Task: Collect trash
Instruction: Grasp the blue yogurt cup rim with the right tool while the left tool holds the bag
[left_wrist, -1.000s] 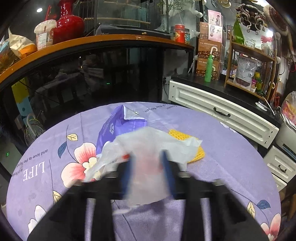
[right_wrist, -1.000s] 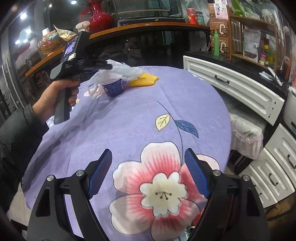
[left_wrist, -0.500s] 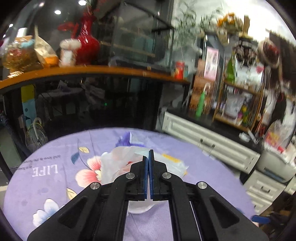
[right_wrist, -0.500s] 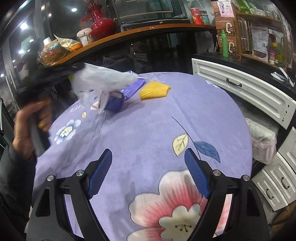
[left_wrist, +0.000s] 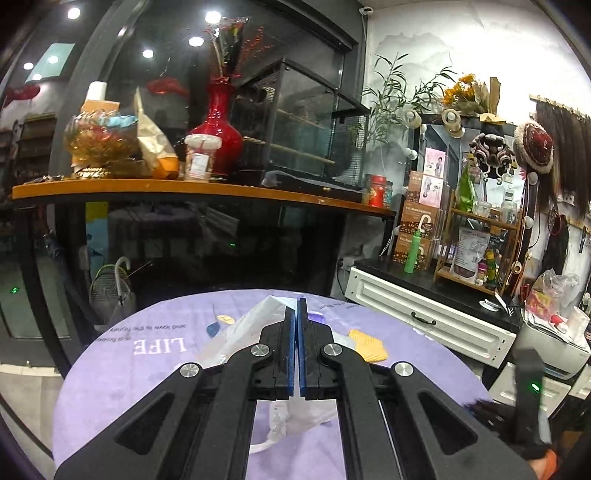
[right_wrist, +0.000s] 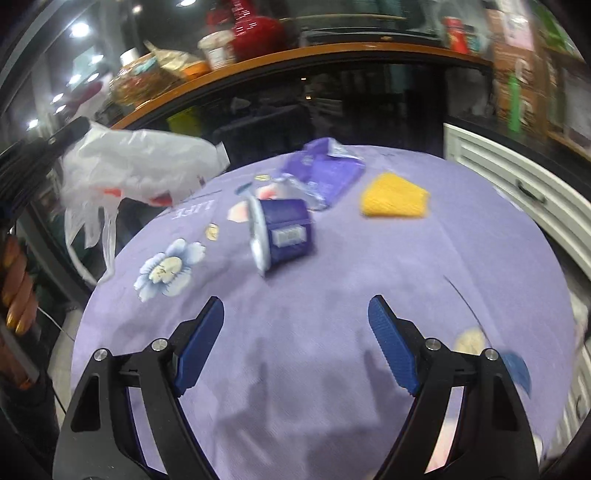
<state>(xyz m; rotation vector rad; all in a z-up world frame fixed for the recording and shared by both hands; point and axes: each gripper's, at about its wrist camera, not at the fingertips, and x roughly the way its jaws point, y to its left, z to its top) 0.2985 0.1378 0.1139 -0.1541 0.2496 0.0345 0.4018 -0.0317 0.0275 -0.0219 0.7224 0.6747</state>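
Left claw (left_wrist: 297, 314): my jaws clenched on the white plastic bag (right_wrist: 140, 166), which hangs in the air past the table's left edge.
Right claw (right_wrist: 295, 321): mine, released, nothing between the pads, above the purple tablecloth (right_wrist: 332, 350).
Table: blue cup (right_wrist: 284, 232) on its side; purple wrapper (right_wrist: 325, 173) and yellow cloth (right_wrist: 395, 197) farther back.

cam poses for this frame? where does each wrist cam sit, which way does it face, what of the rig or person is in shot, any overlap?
Left wrist: on the left hand-held gripper, near level across the round purple floral tablecloth toward the counter; shows its shut fingers pinching a thin white plastic bag.
Right wrist: on the open right hand-held gripper, angled down at a tipped dark blue cup; the person's hand shows at left.
Shared: tablecloth, bag, yellow knitted cloth.
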